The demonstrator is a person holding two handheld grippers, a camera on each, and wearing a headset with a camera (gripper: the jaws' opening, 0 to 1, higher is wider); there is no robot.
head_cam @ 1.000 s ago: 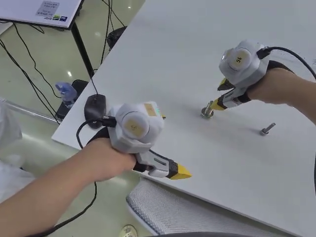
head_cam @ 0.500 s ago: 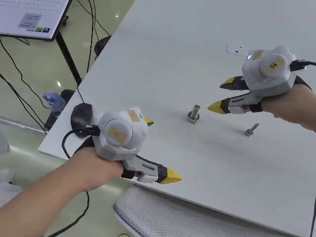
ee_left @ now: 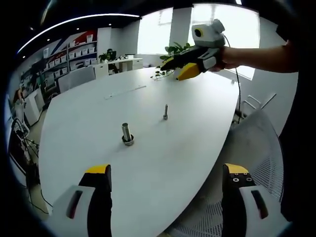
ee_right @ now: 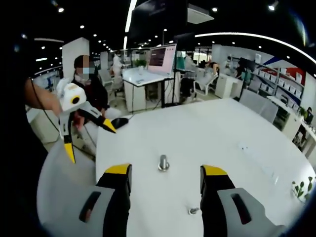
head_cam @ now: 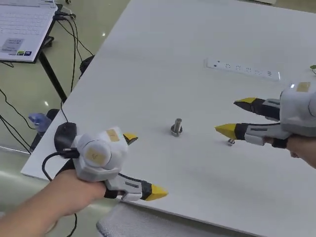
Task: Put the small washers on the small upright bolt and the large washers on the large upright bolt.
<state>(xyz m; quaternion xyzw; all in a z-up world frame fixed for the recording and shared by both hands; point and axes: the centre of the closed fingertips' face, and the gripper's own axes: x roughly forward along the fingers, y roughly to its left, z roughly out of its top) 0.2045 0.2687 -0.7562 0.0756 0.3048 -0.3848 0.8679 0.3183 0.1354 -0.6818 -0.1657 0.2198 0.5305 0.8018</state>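
Note:
The large bolt (head_cam: 176,127) stands upright mid-table with a washer stack around its base; it also shows as large bolt (ee_left: 127,134) and large bolt (ee_right: 163,163). The small bolt (head_cam: 230,142) stands to its right, partly behind a yellow jaw, and appears again as small bolt (ee_left: 166,112) and small bolt (ee_right: 193,211). My right gripper (head_cam: 235,116) hovers open and empty right of the large bolt, above the small one. My left gripper (head_cam: 143,165) is open and empty at the table's near edge. Each appears in the other's view: right gripper (ee_left: 175,69), left gripper (ee_right: 90,140).
A white power strip (head_cam: 242,69) lies at the back right of the table (head_cam: 163,59). A black mouse (head_cam: 64,136) with its cable sits at the left edge. A laptop (head_cam: 19,24) rests on a side desk. A mesh chair (head_cam: 128,224) is below the near edge.
My right gripper has drawn back from the large bolt toward the right, and its jaws have spread apart. The left gripper stays by the near edge. The head camera has shifted.

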